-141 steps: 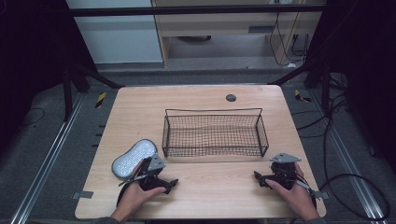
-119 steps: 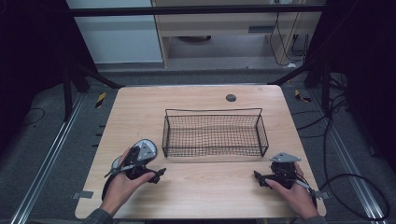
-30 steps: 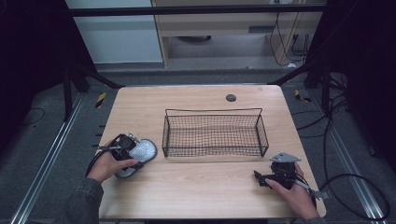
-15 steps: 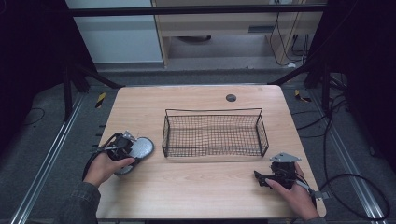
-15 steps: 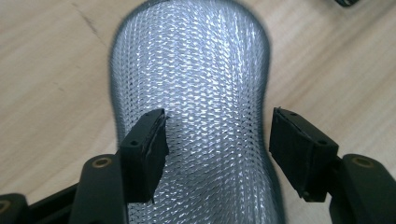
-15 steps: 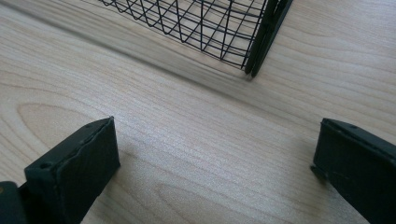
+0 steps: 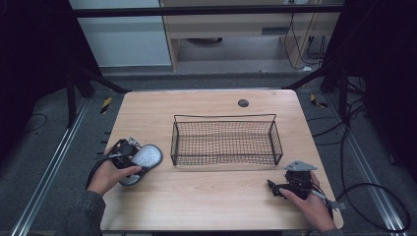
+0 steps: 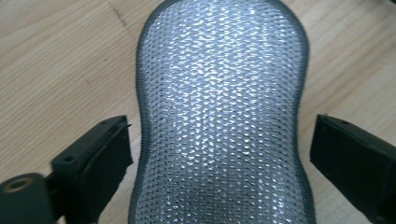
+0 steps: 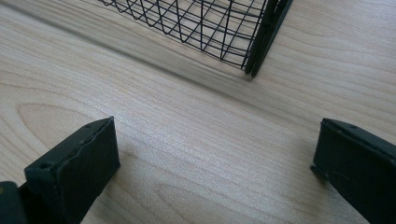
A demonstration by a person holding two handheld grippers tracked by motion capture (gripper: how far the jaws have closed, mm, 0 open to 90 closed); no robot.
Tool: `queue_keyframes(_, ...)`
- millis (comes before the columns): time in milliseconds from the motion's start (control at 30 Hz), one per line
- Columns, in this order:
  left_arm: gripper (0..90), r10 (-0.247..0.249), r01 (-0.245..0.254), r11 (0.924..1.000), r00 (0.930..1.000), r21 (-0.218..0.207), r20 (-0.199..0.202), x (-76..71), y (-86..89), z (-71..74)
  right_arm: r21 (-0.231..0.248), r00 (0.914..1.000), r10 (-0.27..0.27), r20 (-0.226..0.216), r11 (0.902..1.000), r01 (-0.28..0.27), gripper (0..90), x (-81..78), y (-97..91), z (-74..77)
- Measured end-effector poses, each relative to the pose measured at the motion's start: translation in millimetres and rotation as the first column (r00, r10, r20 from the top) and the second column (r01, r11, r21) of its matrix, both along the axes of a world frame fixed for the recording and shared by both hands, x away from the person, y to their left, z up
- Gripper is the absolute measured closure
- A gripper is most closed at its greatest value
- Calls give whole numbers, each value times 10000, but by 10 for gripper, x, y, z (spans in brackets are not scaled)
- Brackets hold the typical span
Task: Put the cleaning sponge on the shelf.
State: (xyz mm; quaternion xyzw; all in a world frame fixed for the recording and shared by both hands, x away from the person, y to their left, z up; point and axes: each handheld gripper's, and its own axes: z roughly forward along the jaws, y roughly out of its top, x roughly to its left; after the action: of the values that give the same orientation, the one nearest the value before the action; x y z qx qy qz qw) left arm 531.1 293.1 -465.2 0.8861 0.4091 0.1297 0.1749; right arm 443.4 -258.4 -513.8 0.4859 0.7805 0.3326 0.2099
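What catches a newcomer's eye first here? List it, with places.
A silvery mesh scrubbing pad lies on the wooden table at its left, between the open jaws of the left gripper, which have just been opening. A black wire basket stands mid-table. The right gripper rests open near the front right.

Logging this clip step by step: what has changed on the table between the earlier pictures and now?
The left gripper swung from the near edge to the far side of the silver scrubbing pad; its jaws have just been opening and straddle it, apart. The pad turned slightly but lies in the same spot. The right gripper and wire basket stayed put.
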Motion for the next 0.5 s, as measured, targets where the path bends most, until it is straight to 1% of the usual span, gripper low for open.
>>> queue_keyframes(133, 38, 7, -6, 9999, 9999, 101, -145, 39, -17, -43, -22, 10000, 2, 1, 10000, -2, 4, 0, -1, 1)
queue_keyframes(200, 35, 39, -35, 9999, 9995, 129, -325, 64, -36, -75, -11, 10000, -9, -8, 10000, 9, 4, -1, 0, 1)
queue_keyframes(333, 28, 82, -59, 9993, 9979, 360, -641, 102, -60, -135, -12, 10000, -4, -6, 10000, 4, 4, -1, 0, 1)
queue_keyframes(367, 24, 120, -99, 9995, 9972, 290, -733, 106, -62, -135, -13, 10000, -3, -4, 10000, 3, 4, -1, 0, 1)
queue_keyframes(467, 58, 45, -20, 9993, 9975, 363, -711, 91, -65, -111, -5, 10000, 2, 2, 10000, -2, 4, 0, 0, 0)
queue_keyframes(500, 72, 28, -6, 9995, 9976, 315, -688, 83, -63, -99, -13, 10000, -3, -4, 10000, 3, 4, -1, 0, 1)
